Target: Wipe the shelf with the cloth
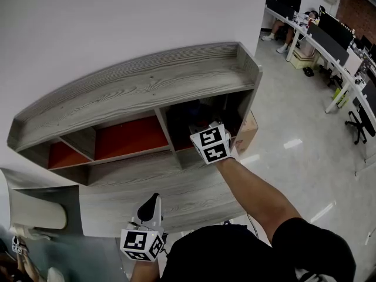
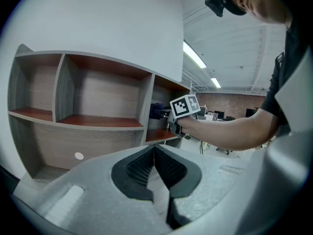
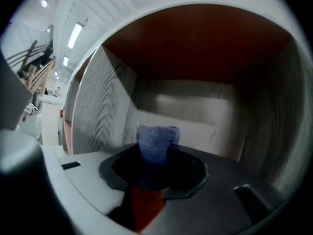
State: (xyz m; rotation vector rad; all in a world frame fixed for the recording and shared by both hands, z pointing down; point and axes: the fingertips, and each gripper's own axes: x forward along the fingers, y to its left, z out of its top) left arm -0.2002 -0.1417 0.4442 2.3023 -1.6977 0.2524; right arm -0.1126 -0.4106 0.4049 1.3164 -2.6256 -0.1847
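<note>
Right hand-held gripper (image 3: 155, 156) pinches the blue cloth (image 3: 156, 136) inside the right box of the shelf (image 1: 147, 84). Left hand-held gripper (image 2: 154, 153) is closed on nothing, nearer.

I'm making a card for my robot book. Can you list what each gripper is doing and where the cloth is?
Left gripper: fingers shut, empty, outside the shelf
Right gripper: shut on the cloth, inside the right-hand compartment
Cloth colour: blue
Cloth position: sticks out past the fingers
Cloth touching shelf: cannot tell
</note>
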